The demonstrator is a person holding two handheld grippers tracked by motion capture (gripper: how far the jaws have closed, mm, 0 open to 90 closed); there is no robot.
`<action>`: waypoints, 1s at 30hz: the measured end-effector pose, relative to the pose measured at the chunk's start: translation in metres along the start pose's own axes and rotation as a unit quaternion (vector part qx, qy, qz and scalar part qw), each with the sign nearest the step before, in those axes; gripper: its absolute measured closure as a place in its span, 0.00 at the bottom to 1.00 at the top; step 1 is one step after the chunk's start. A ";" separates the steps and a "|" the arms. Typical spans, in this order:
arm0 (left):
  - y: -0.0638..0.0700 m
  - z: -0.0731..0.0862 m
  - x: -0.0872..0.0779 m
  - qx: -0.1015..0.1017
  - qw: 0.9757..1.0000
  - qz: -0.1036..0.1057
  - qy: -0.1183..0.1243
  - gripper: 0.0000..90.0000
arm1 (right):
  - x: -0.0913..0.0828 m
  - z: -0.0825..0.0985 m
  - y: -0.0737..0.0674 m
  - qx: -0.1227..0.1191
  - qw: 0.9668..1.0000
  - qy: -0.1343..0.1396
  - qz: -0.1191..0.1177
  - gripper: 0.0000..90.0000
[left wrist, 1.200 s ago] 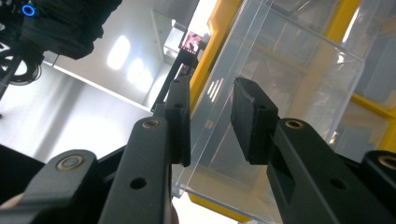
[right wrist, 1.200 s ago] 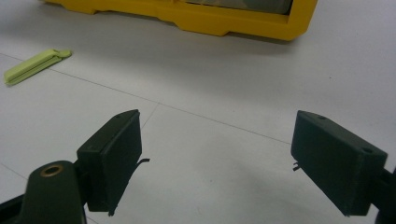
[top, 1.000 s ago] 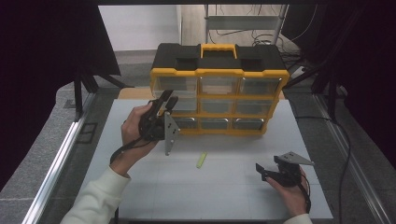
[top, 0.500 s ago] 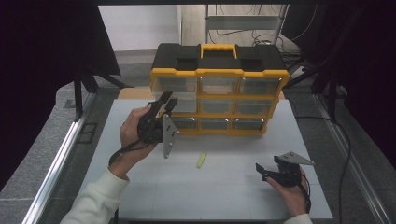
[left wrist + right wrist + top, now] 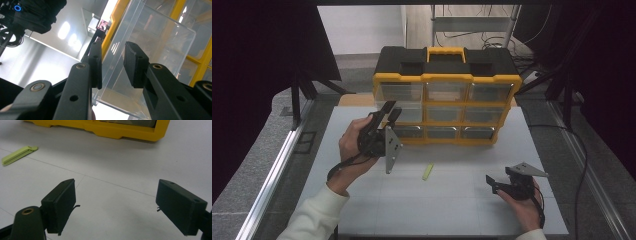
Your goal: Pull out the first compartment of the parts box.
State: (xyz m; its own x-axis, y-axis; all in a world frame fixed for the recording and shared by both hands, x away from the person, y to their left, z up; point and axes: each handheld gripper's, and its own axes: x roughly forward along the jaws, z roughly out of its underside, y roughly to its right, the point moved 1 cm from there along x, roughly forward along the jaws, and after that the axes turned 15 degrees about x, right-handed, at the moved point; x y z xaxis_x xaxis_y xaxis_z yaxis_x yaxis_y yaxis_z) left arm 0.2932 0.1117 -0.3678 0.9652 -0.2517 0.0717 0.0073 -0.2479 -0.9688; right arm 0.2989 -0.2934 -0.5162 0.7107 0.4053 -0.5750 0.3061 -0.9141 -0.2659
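A yellow and black organiser box [image 5: 447,78] with clear drawers stands at the back of the white table. A person's left hand holds my left gripper [image 5: 392,109] up at the box's left column, by the middle drawer [image 5: 412,114]. In the left gripper view its jaws [image 5: 113,50] stand apart, with the clear drawer's [image 5: 160,37] left edge seen between them and a plain gap between the pads. My right gripper [image 5: 492,184] rests low at the table's front right, wide open [image 5: 116,192] over bare table. A small green clip [image 5: 427,171] lies mid-table.
The box's yellow base [image 5: 112,131] runs across the top of the right gripper view, and the green clip [image 5: 17,155] lies at its left. Dark stands and cables flank the table [image 5: 362,210]. A metal rail [image 5: 272,175] runs along the left side.
The left hand and its gripper have shifted very slightly at the drawer. The right gripper has stayed in place.
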 end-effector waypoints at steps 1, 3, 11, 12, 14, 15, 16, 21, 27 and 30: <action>0.000 0.000 0.000 0.000 1.000 0.000 0.000 0.76 | 0.000 0.000 0.000 0.001 1.000 0.000 0.000 0.18; 0.000 0.000 -0.001 0.000 1.000 -0.001 0.001 0.76 | 0.000 0.000 0.000 0.001 1.000 0.000 0.000 0.18; 0.000 -0.001 -0.004 0.002 1.000 0.000 -0.002 0.76 | 0.000 0.000 0.000 0.000 1.000 0.001 0.001 0.18; 0.000 -0.001 -0.004 -0.002 1.000 -0.001 0.002 0.76 | 0.000 0.000 0.000 0.002 1.000 0.001 0.000 0.18; 0.000 -0.001 -0.005 0.001 1.000 0.001 -0.001 0.76 | 0.000 0.000 0.000 0.002 1.000 0.001 0.001 0.18; 0.000 -0.001 -0.005 -0.002 1.000 -0.001 0.002 0.76 | 0.000 0.000 0.000 0.002 1.000 0.001 0.001 0.18; 0.000 -0.001 -0.005 -0.002 1.000 -0.001 0.001 0.76 | 0.000 0.000 0.000 0.000 1.000 0.001 0.001 0.18; 0.000 -0.002 -0.007 0.002 1.000 0.001 -0.002 0.76 | 0.000 0.000 0.000 0.002 1.000 0.001 0.001 0.18; 0.000 -0.002 -0.009 -0.002 1.000 -0.002 0.003 0.76 | -0.001 0.000 0.000 0.003 1.000 0.000 -0.003 0.18; 0.001 -0.003 -0.010 -0.002 1.000 -0.003 0.004 0.76 | -0.001 0.000 0.000 0.002 1.000 0.001 0.000 0.18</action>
State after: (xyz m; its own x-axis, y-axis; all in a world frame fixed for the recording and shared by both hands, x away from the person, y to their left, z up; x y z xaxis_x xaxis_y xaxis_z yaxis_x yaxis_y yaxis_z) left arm 0.2826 0.1116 -0.3684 0.9632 -0.2572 0.0784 0.0111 -0.2531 -0.9674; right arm 0.2985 -0.2935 -0.5158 0.7124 0.4046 -0.5733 0.3028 -0.9143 -0.2689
